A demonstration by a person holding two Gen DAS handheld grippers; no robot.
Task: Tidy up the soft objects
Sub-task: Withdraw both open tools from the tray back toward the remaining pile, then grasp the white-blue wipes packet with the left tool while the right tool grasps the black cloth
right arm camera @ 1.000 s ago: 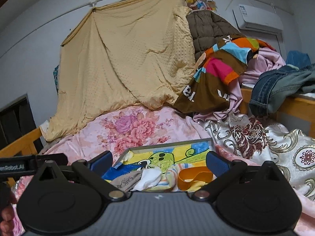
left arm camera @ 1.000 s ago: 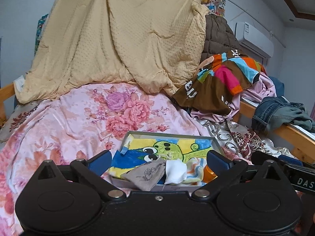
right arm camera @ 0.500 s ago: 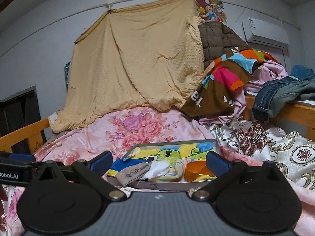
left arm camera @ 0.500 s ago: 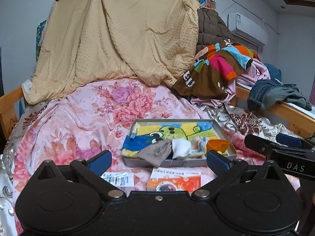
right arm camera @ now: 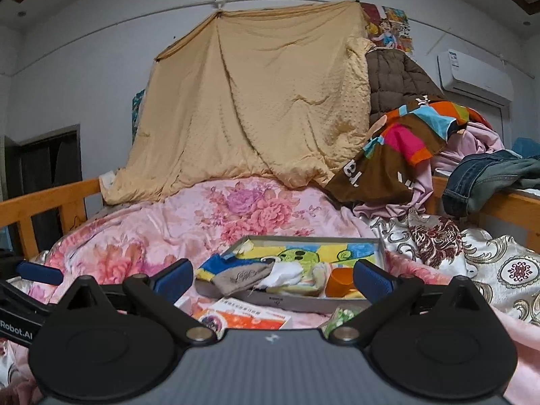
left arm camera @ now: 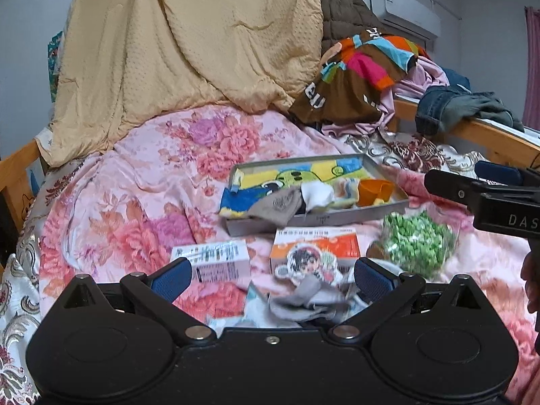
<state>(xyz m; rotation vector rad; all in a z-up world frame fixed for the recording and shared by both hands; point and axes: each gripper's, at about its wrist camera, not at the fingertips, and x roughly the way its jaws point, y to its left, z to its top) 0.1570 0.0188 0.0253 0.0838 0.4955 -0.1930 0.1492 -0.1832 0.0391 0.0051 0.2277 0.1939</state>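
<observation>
1. Hovering low over the floral quilt [left arm camera: 135,182], left gripper [left arm camera: 271,275] has fingers spread wide, grasping nothing; grey sock-like cloth [left arm camera: 308,300] lies between them, probably the next pick.
2. Right gripper [right arm camera: 272,278] likewise released, empty, aimed at the grey tray [right arm camera: 290,302].
3. Tray collects soft items: cartoon towel [left arm camera: 270,177], grey pouch [left arm camera: 278,206], white cloth [left arm camera: 317,194].
4. Medicine boxes [left arm camera: 317,246] sit outside the tray, likely because they are rigid.

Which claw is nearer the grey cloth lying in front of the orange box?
Left. The left claw is open right over the grey cloth. The right claw is off to the right, beyond the green bag.
</observation>
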